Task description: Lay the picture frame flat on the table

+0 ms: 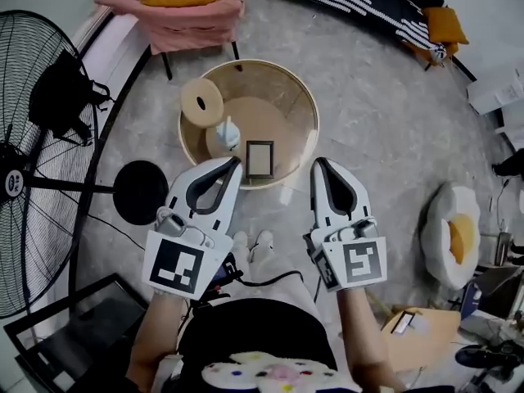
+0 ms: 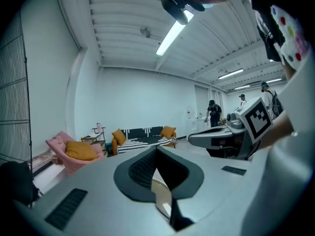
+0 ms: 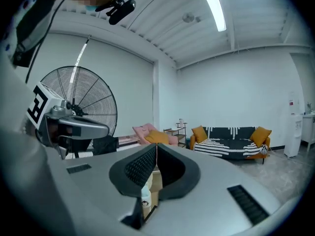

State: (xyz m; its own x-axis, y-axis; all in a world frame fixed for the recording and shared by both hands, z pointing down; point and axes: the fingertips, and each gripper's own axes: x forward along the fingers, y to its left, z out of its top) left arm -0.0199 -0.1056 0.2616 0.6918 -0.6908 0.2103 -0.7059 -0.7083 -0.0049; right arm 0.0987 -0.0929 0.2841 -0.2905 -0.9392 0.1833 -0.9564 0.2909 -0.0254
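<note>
The picture frame (image 1: 259, 159) lay, seemingly flat, by the six o'clock rim of the round table (image 1: 305, 97). The left gripper (image 1: 235, 162) at its nine o'clock and the right gripper (image 1: 318, 163) at three were both closed, empty. Open floor (image 1: 385, 97) spread beyond three.

On the round table (image 1: 288, 105), upper centre, the right half is free; a white bottle (image 1: 227, 136) and beige ring (image 1: 201, 101) block the left.

The picture frame (image 1: 259, 159) lay on the round table (image 1: 304, 97) near its edge closest to me, a bottle (image 1: 227, 135) just left of it. The fan (image 1: 33, 162) stood far left of the table, the armchair (image 1: 184, 11) beyond it.
</note>
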